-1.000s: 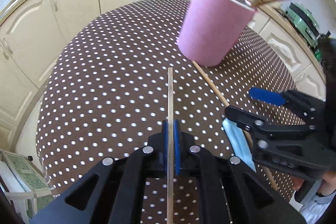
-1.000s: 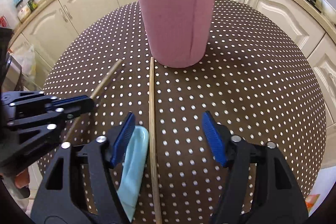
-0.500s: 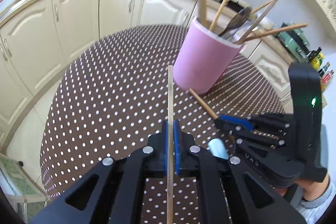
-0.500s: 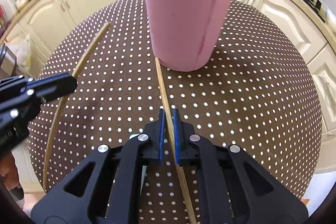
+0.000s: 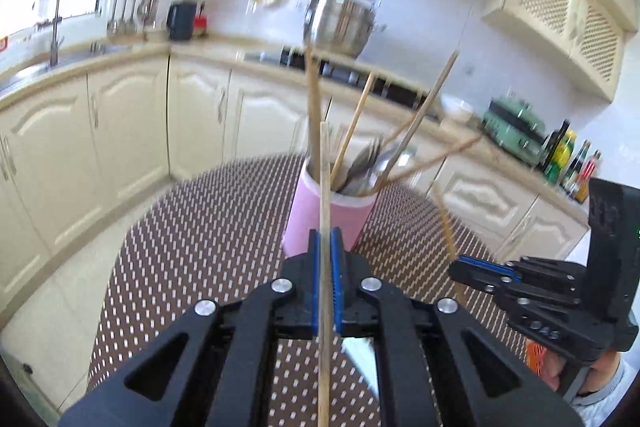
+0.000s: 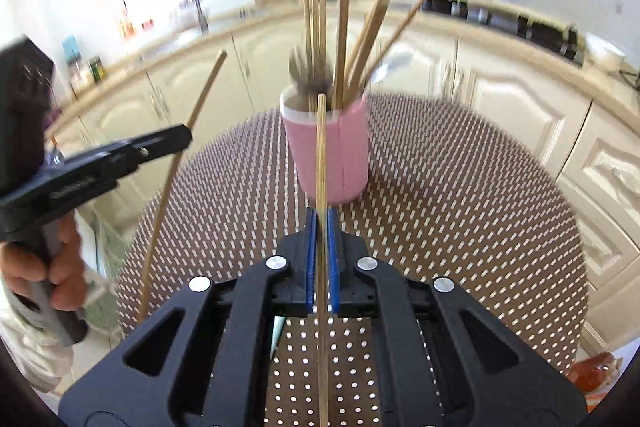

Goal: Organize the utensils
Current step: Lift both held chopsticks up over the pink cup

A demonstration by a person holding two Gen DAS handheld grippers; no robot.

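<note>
Each hand-held gripper [image 5: 325,239] [image 6: 321,223] clamped on a chopstick [image 5: 325,187] [image 6: 321,155]; blurred cup [image 5: 332,211] contents.

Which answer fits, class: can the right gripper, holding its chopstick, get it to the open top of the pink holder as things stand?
Probably yes. The right gripper is shut on a chopstick aimed at the pink holder, with only bare dotted tablecloth between. The utensils already crowding the holder could make entry tight.

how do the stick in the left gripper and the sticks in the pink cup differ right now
The left gripper clamps its stick in mid-air outside the pink cup; the cup's sticks stand inside it. The held stick is alone; those fan out among metal utensils. All look like thin pale wooden chopsticks.
</note>
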